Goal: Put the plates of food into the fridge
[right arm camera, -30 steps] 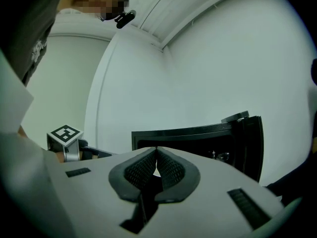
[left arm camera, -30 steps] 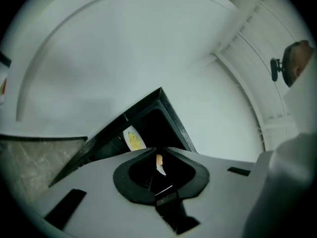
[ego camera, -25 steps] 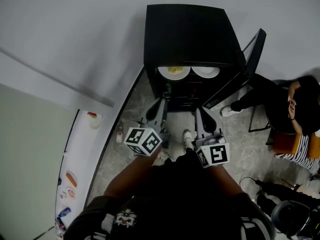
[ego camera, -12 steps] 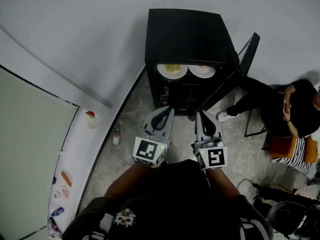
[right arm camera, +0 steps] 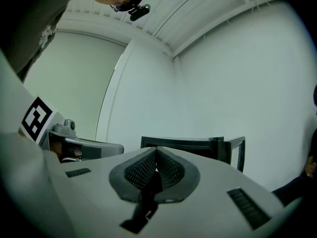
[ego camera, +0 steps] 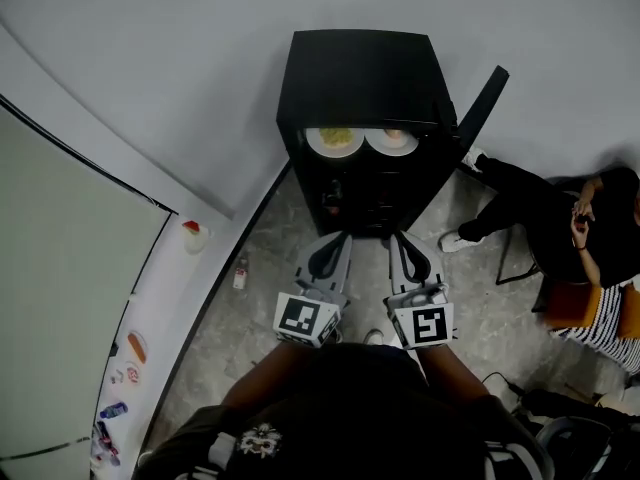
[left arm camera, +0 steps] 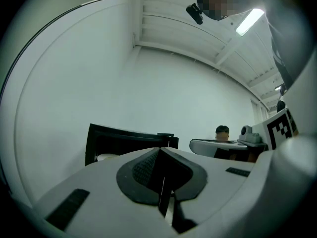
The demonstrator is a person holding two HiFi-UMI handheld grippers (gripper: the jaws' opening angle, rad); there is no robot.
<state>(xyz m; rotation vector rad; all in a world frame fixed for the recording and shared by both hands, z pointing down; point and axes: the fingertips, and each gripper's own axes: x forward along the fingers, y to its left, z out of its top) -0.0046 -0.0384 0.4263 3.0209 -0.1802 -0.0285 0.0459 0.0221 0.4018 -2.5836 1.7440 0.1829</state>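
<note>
One black fridge [ego camera: 360, 68] is seen at upper centre, its door [ego camera: 481, 103] swung open to the right. One seated person [ego camera: 570, 228] is at the right edge. Two claws are held below the fridge, the left claw [ego camera: 338, 240] and the right claw [ego camera: 400, 238], both closed and empty. Two plates of food are set side by side on the top shelf, the left plate [ego camera: 335, 140] and the right plate [ego camera: 392, 141].

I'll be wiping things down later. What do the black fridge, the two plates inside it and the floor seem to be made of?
The fridge: matt black casing, likely painted metal or plastic; its top shows no glare. The left plate and right plate: plain white, maybe ceramic or melamine; too small to tell. The floor: mottled grey, stone-like or concrete.
</note>
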